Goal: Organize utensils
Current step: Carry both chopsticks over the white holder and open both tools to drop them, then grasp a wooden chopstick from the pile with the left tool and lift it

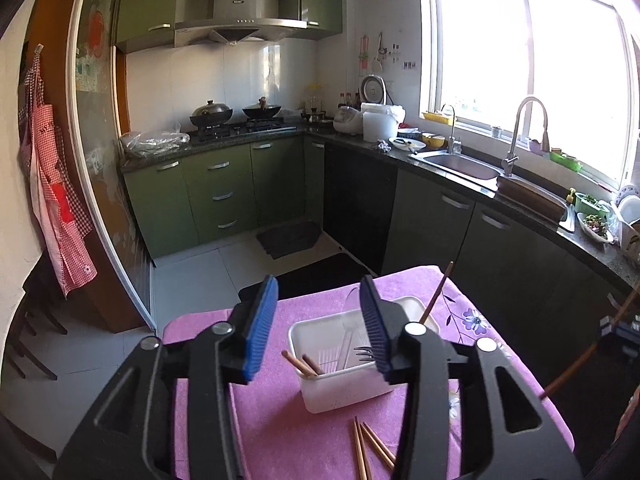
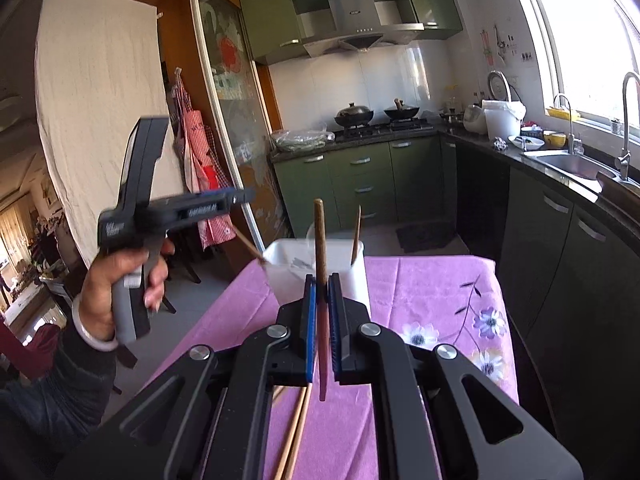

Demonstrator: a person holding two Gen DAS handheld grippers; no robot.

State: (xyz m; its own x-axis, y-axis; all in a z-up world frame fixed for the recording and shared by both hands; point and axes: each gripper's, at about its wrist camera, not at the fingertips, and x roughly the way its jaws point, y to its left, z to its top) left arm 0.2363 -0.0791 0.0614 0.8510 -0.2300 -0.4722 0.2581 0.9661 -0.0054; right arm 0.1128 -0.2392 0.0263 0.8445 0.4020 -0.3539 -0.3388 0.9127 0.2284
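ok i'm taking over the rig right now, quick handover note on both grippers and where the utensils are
Left gripper: open, empty, above the white bin.
Right gripper: shut on one chopstick, held upright, short of the bin.
Bin stands on the purple cloth; it already holds chopsticks, a fork and a clear utensil.
Left to do: drop in the held chopstick, then collect the loose chopsticks lying on the cloth in front of the bin.

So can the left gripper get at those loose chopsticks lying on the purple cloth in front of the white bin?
Probably yes. The left gripper is open and empty, and the loose chopsticks lie bare on the cloth just below it, nearer than the white bin.
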